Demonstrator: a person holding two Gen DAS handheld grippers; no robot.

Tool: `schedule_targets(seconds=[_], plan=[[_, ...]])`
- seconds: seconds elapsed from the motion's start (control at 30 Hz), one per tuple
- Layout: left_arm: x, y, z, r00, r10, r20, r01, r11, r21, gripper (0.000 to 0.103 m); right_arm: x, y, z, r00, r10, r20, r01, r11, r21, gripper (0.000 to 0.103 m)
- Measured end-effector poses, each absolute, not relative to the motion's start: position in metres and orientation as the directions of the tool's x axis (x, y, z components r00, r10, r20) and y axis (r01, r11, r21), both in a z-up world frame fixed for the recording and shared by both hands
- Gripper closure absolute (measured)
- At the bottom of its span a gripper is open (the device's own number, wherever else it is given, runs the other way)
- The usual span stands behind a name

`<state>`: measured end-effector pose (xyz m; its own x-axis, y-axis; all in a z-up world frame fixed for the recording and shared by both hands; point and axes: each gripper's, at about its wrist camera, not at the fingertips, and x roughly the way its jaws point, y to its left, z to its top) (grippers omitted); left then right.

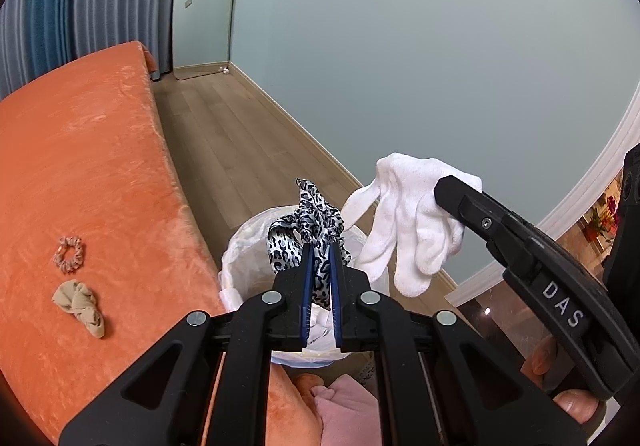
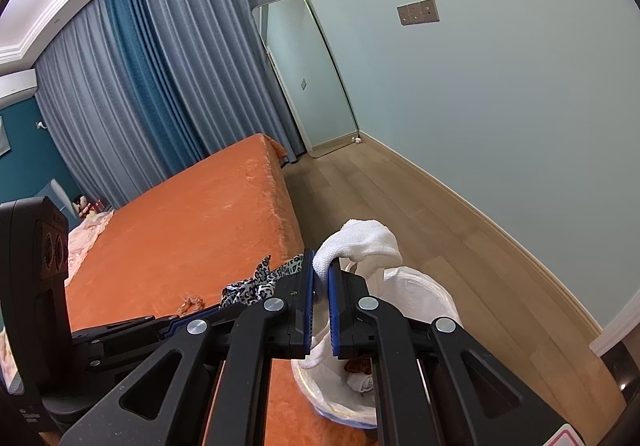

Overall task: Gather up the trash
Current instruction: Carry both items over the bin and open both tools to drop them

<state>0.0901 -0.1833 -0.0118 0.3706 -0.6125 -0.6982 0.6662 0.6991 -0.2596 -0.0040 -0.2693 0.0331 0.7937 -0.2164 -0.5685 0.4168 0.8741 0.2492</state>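
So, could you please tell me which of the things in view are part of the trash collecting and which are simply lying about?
Part of the job:
- leopard-print cloth, clamped in the left gripper
- white cloth, clamped in the right gripper
- lined bin below both

Lying about:
- scrunchie and beige cloth on the orange bed
- mirror
- curtains

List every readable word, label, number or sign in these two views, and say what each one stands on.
"DAS": white letters on the black body of the right gripper, seen from the left wrist view.
Small white print low on the body of the left gripper, at the left edge of the right wrist view: too small to read.
Red-edged sticker at that view's bottom right corner: cut off, unreadable.
Nothing else legible.
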Motion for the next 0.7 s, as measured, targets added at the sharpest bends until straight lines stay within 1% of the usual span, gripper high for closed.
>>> schedule_targets(seconds=[0.27,0.3,0.37,0.43,0.5,0.6,0.7], plan=[[0.092,-0.206,-0.02,0.342,-0.617,-0.709,0.686,0.68,-0.26,0.094,-0.006,-0.284,0.026,0.783,-0.23,-0.578,0.436,0.865,0.247,0.097],[0.092,-0.209,-0.021,0.339,-0.618,-0.71,0.687,0.678,-0.261,0.093,-0.006,-0.284,0.026,0.782,-0.231,-0.58,0.438,0.864,0.247,0.097],[0.094,-0.212,-0.022,0.341,-0.617,-0.709,0.687,0.678,-0.26,0.084,-0.005,-0.286,0.024,0.779,-0.233,-0.582,0.442,0.863,0.246,0.097],[0.095,-0.214,-0.022,0.354,-0.611,-0.708,0.681,0.687,-0.252,0.064,-0.005,-0.289,0.022,0.778,-0.233,-0.583,0.445,0.86,0.251,0.097],[0.096,-0.214,-0.023,0.365,-0.611,-0.703,0.676,0.693,-0.251,0.057,-0.003,-0.283,0.022,0.778,-0.233,-0.584,0.447,0.858,0.252,0.097],[0.1,-0.213,-0.023,0.368,-0.608,-0.703,0.67,0.698,-0.253,0.054,-0.001,-0.283,0.02,0.776,-0.232,-0.586,0.446,0.859,0.251,0.097],[0.104,-0.21,-0.025,0.374,-0.602,-0.706,0.662,0.706,-0.252,0.053,0.001,-0.281,0.019,0.775,-0.229,-0.589,0.444,0.861,0.249,0.097]])
